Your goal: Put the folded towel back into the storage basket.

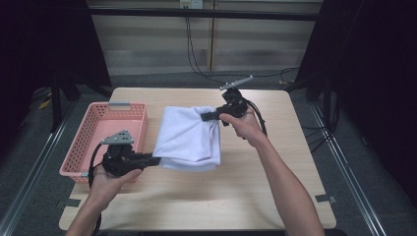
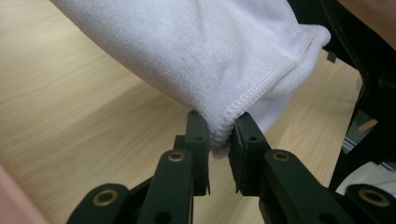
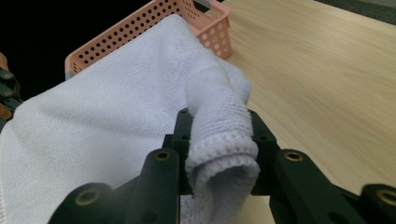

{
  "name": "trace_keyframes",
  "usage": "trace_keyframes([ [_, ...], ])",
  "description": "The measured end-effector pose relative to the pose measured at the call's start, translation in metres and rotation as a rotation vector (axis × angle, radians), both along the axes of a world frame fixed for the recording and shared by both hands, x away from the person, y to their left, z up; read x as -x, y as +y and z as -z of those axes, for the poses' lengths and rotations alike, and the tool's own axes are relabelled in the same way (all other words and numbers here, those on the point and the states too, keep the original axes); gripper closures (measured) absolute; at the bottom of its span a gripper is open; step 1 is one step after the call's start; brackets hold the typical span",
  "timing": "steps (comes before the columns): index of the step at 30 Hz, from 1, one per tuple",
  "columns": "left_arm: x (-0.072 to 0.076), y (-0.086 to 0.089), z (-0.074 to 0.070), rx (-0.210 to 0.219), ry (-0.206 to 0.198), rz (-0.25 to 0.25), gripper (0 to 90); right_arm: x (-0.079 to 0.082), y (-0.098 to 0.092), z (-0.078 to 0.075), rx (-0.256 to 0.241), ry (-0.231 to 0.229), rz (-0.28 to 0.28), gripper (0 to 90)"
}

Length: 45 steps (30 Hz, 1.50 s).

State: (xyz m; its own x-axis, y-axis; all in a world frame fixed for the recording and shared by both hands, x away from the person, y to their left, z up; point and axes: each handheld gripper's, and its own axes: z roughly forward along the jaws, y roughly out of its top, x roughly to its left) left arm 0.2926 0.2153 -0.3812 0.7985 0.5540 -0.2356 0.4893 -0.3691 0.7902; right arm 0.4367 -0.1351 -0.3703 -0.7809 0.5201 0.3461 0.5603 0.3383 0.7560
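- A pink perforated plastic basket [image 1: 93, 135] stands at the left of the light wood-grain desk [image 1: 236, 191]; the part of its inside on view holds nothing.
- Just right of it, a white terry towel [image 1: 189, 137] with a stitched hem lies folded mid-desk, soft and nubby.
- The left tongs [image 2: 218, 135] are clamped on the towel's hemmed near corner.
- The right tongs [image 3: 219, 140] pinch a rolled fold of the towel's far edge, lifting it off the desk.
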Motion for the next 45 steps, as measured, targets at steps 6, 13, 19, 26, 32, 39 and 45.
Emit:
trace_keyframes([
  [6, 0.005, 0.023, -0.003, 0.018, 0.005, -0.042, 79.0, -0.006, 0.026, -0.008, -0.011, -0.007, -0.037, 70.9],
  [13, 0.002, 0.053, -0.009, 0.031, -0.002, -0.087, 79.1, -0.016, 0.056, -0.015, -0.018, -0.006, -0.052, 70.9],
  [19, 0.0, 0.081, -0.011, 0.051, 0.02, -0.141, 79.5, -0.024, 0.085, -0.023, -0.011, -0.008, -0.065, 71.0],
  [26, 0.003, 0.11, -0.01, 0.05, 0.028, -0.189, 79.6, -0.032, 0.119, -0.022, -0.03, 0.005, -0.082, 71.1],
  [32, 0.003, 0.13, -0.016, 0.068, 0.037, -0.221, 79.5, -0.036, 0.141, -0.022, -0.02, 0.016, -0.1, 71.2],
  [39, 0.002, 0.15, -0.028, 0.048, 0.023, -0.248, 79.5, -0.041, 0.167, -0.034, -0.007, -0.009, -0.089, 71.2],
  [45, 0.003, 0.168, -0.028, 0.044, 0.03, -0.278, 79.5, -0.043, 0.188, -0.035, 0.0, -0.009, -0.087, 71.2],
])
